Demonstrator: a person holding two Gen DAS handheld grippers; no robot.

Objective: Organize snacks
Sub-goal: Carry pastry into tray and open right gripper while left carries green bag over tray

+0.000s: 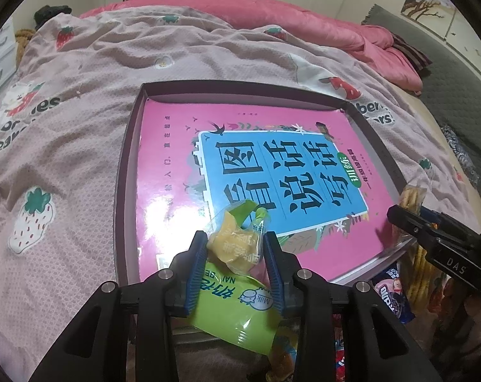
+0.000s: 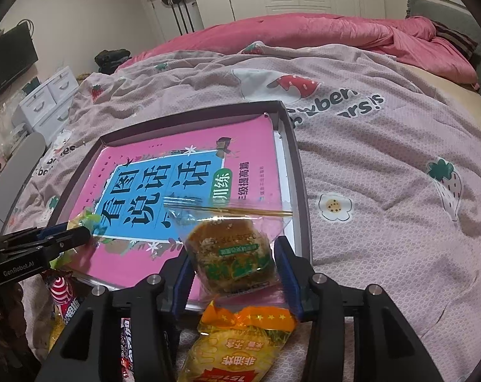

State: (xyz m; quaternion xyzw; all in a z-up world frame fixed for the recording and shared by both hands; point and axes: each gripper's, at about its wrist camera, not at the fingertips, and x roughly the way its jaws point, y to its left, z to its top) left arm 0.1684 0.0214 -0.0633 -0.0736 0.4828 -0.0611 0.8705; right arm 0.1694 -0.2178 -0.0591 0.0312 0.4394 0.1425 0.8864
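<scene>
The task was judged barely begun: the tray on the bed held only a pink book, with no snack yet laid inside. A green packet, with a yellow sweet seen through it, was grasped between the fingers of the left gripper above the tray's near edge. A clear-wrapped cake was grasped by the right gripper over the near right corner. More snacks were left heaped before the tray (an orange-and-yellow bag among them). "Milk" and "NAI" were read on the green packet, large Chinese characters on the book, "GenRobot.AI" on the left gripper's side, "DAS" on the right one's, and partial "beras" and "ars!s" lettering on the quilt.
</scene>
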